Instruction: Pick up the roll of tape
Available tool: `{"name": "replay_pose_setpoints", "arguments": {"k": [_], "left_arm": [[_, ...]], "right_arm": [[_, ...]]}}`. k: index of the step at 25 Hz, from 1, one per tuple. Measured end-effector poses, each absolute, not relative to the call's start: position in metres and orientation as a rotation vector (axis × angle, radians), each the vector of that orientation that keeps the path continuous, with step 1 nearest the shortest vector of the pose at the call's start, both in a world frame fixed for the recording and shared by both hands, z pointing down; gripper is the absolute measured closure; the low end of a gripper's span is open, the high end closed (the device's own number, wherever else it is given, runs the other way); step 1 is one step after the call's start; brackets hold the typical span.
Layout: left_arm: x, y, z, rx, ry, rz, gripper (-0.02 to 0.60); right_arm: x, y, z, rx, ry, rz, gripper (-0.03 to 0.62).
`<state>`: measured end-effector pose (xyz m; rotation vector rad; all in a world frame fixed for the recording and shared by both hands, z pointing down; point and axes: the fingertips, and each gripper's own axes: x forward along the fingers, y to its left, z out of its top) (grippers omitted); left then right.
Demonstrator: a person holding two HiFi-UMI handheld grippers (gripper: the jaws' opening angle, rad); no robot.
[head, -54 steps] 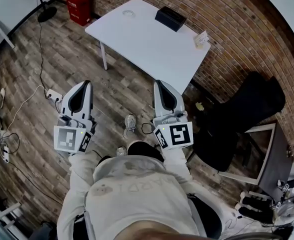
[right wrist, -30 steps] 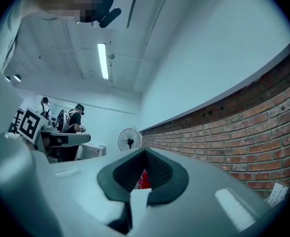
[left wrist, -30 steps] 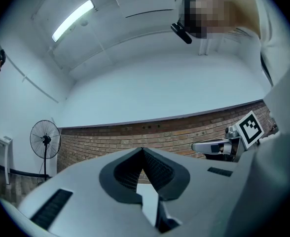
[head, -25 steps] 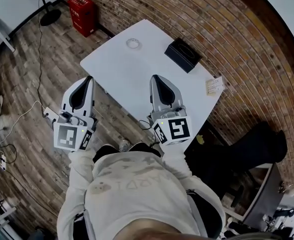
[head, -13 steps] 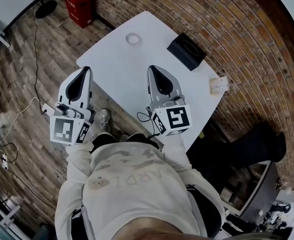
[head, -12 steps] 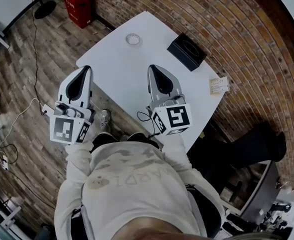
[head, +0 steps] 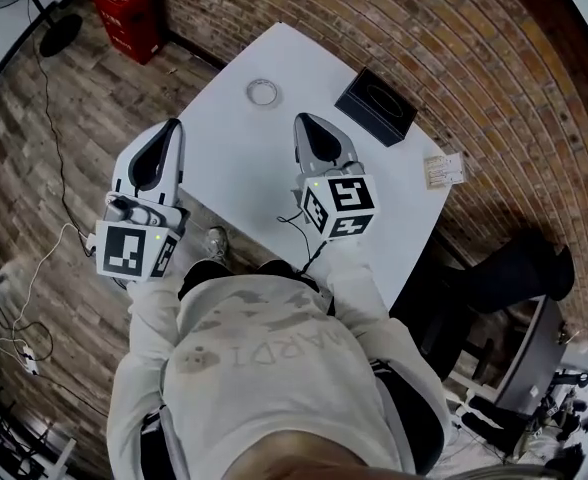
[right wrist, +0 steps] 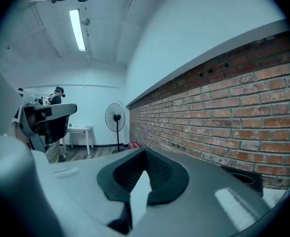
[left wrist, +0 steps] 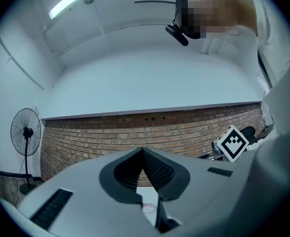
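From above, a person holds two tools at the near edge of a white worktop (head: 234,158). The left tool (head: 171,124) and right tool (head: 302,119) are both clenched and empty. The tape (head: 263,92) lies flat near the far edge, well ahead of them. Arriving with the jaws together would likely shove the tape away instead of gripping it. Compared with a second ago, both tools have come farther over the worktop.

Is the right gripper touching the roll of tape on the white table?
Apart. The head view shows a strip of bare white table between the tip of the right gripper and the roll of tape, which lies flat beyond it.
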<state>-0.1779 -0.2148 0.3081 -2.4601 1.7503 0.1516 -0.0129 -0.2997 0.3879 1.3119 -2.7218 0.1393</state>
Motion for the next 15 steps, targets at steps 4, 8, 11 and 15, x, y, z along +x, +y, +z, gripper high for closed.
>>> {"name": "replay_pose_setpoints", "arguments": {"k": [4, 8, 11, 15], "left_arm": [[-0.192, -0.244, 0.316, -2.512, 1.704, 0.134, 0.577], [-0.201, -0.268, 0.328, -2.572, 1.655, 0.112, 0.576], [-0.208, -0.284, 0.337, -2.61, 1.627, 0.099, 0.577], [-0.217, -0.303, 0.349, -2.66, 1.595, 0.084, 0.576]], "right_arm": [[-0.026, -0.338, 0.415, 1.339, -2.633, 0.235, 0.583], [-0.034, -0.372, 0.451, 1.358, -2.546, 0.384, 0.582], [-0.039, -0.396, 0.479, 1.371, -2.489, 0.493, 0.58], [-0.042, -0.424, 0.516, 1.389, -2.401, 0.597, 0.542]]}}
